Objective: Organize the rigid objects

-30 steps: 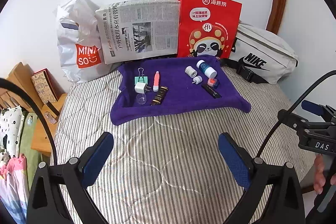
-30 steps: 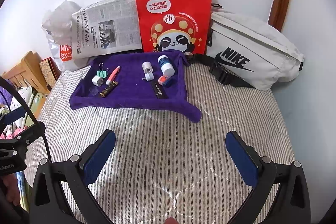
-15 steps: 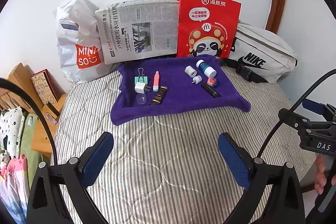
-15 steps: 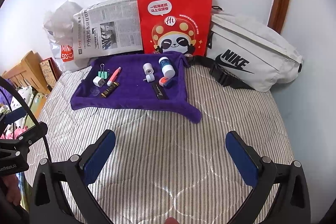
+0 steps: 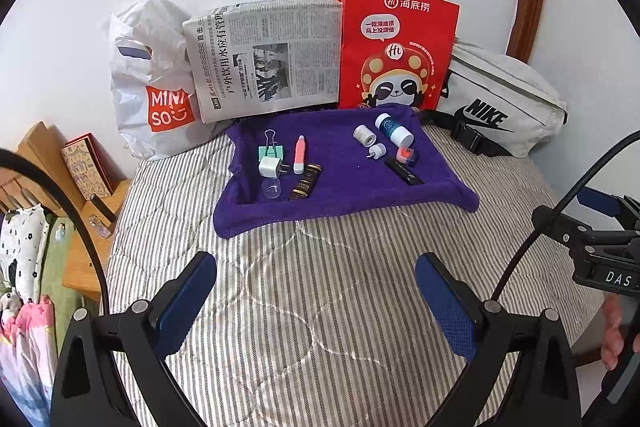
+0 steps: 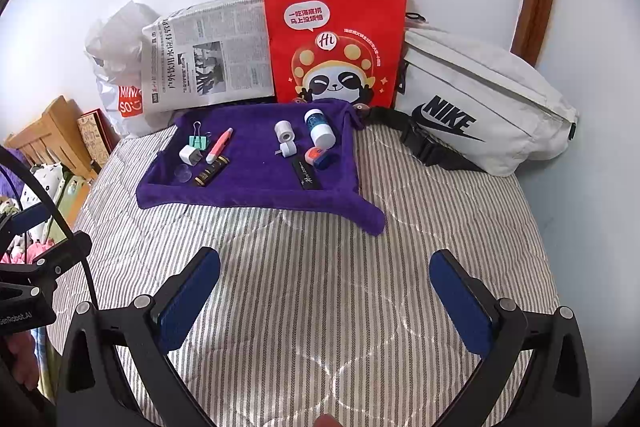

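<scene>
A bed [image 5: 320,307] with a grey-and-white striped quilted cover carries everything. Against the wall at its far edge lean a white Nike waist bag [image 6: 480,107], a red paper carrier bag with a panda print [image 6: 336,43], a folded newspaper [image 5: 268,59] and a white plastic Miniso bag [image 5: 156,87], probably set there as a backdrop.

In front of them a purple towel [image 6: 248,183] lies flat, with its rim puffed up, likely to keep small parts from rolling off. The rigid objects sit on it in two loose clusters, well apart. On the left: a mint binder clip [image 5: 272,147], a white plug adapter [image 5: 270,166], a clear dome cap [image 5: 273,189], a pink-and-white pen-shaped tube [image 5: 299,155] with its long axis running front to back, and a dark gold-lettered tube [image 5: 306,182] angled the same way. On the right: a blue-and-white bottle [image 6: 319,128] lying on its side, white cap toward the camera, a white spool [image 6: 285,131], a small white plug [image 6: 288,149], an orange-and-blue piece [image 6: 318,157] and a flat black bar [image 6: 306,174] with its long axis slanting front-right.

Whether these clusters are already sorted or await sorting cannot be judged.

The left gripper [image 5: 316,291] and right gripper [image 6: 324,287] both hover over the bare quilt short of the towel, jaws spread wide and holding nothing.
</scene>
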Demonstrator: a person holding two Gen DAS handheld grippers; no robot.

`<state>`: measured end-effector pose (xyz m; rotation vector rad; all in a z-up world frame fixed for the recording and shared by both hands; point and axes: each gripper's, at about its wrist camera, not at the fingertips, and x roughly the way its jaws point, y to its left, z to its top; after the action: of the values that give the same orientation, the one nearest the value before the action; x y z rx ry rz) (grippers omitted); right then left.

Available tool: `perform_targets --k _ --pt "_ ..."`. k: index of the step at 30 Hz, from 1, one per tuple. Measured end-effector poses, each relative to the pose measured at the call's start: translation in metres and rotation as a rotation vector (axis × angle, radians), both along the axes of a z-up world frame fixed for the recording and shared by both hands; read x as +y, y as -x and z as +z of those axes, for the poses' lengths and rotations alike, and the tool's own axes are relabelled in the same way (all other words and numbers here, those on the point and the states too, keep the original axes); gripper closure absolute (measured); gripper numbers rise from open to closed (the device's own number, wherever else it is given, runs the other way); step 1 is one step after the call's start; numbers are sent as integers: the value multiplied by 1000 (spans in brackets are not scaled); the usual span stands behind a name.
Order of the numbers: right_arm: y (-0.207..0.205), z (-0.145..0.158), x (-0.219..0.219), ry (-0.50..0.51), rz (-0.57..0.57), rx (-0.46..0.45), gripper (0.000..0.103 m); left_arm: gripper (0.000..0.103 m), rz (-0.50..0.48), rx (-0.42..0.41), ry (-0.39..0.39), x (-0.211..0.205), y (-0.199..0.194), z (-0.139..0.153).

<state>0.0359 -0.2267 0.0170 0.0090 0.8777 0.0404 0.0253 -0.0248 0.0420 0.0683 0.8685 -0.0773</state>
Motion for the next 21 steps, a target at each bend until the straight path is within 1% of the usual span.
perform_targets --k 10,21 --pt "-1 -1 -1 4 3 4 0 3 2 1 2 -1 0 0" --pt "-5 -5 -1 9 6 14 0 3 -7 7 12 7 -6 -3"
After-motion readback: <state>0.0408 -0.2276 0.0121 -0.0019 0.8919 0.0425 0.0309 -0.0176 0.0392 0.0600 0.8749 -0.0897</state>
